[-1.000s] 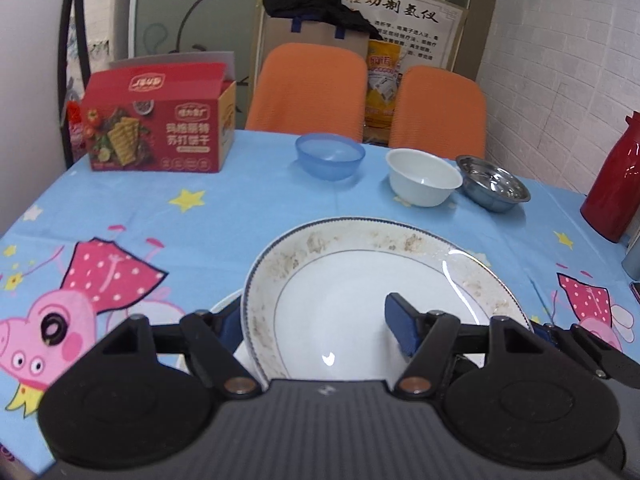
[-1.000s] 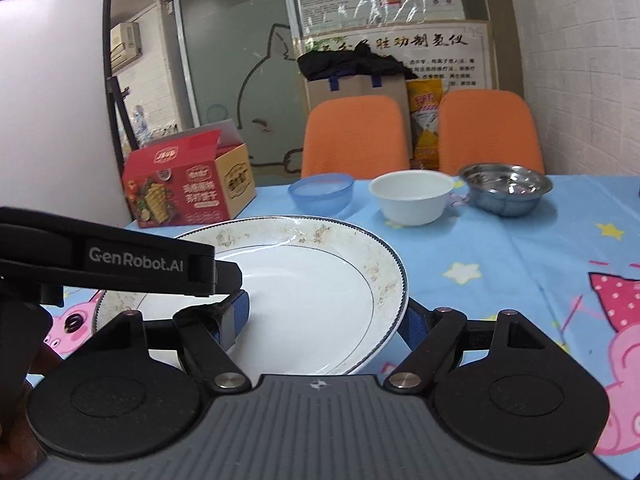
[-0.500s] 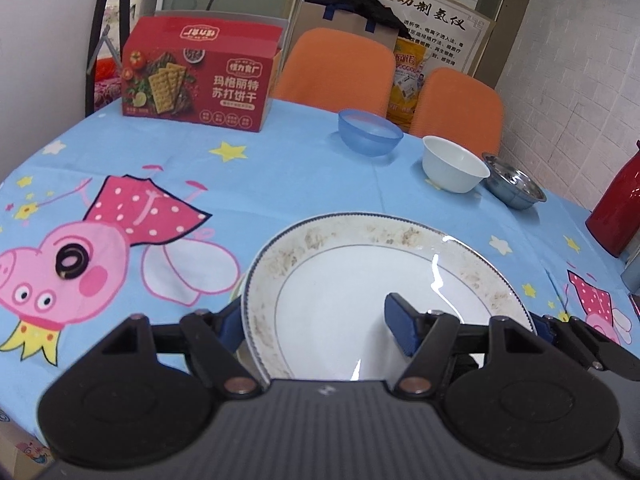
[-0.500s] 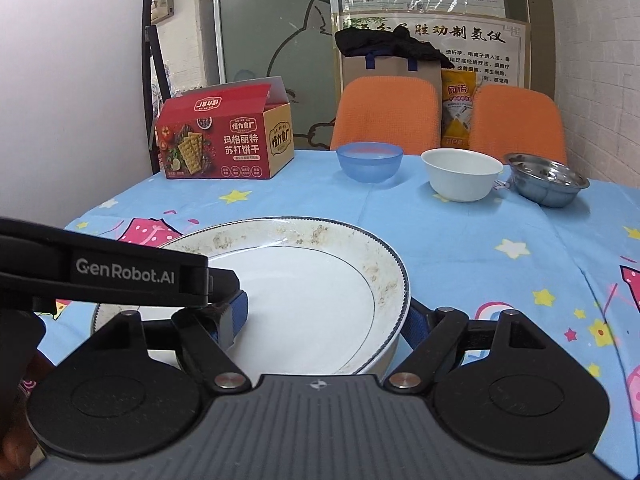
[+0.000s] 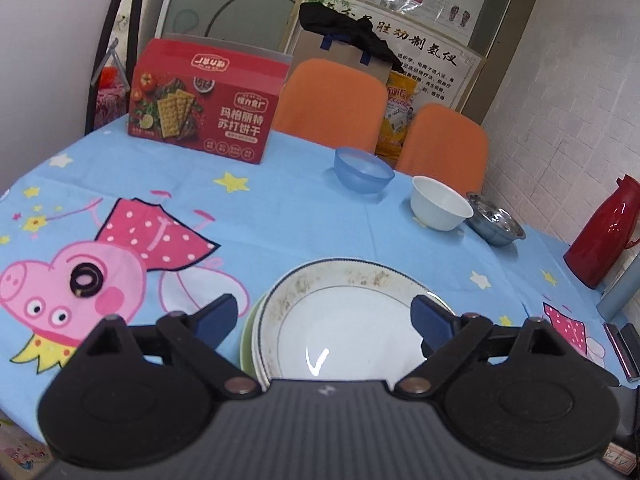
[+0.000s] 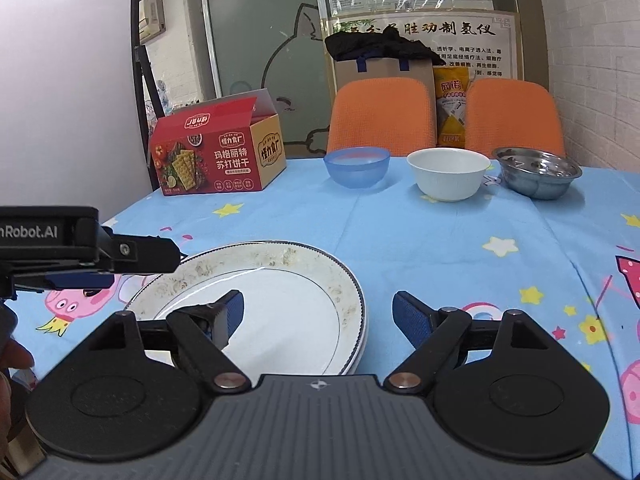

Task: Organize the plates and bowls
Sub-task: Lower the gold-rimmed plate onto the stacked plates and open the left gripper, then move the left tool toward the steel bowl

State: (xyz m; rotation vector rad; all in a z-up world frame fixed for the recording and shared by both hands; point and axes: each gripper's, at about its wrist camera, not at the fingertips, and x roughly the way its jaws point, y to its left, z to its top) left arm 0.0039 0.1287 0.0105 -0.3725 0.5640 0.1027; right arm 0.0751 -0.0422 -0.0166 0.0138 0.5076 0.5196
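With both sets of jaws spread wide on either side of it, the top plate (image 5: 340, 320) sits free on the stack of plates (image 5: 251, 340) at the near edge of the table (image 5: 288, 208), gripped by nothing. That fits a plate just set down: the left gripper (image 5: 324, 320) straddles it with a blue pad off each rim, and the right gripper (image 6: 318, 316) has 1 pad over the plate's well and the other clear of the rim at 3 o'clock. Neither holds anything, so the stack probably stands here as the collecting spot for plates.

Seen from the left wrist, a pale green rim and a white rim peek out at 9 o'clock under the top plate, so at least 3 pieces are nested, slightly off centre. White with a thin dark blue line at the edge, the top plate wears a speckled brownish band around its broad rim; whether that is pattern or residue I cannot tell. Its glossy well shows a bright reflection.

At 12 to 1 o'clock across the table stand 3 bowls in a row, apart from one another: a blue bowl (image 6: 356, 166), a white bowl (image 6: 448, 172) and a steel bowl (image 6: 536, 172), likely the next pieces to gather
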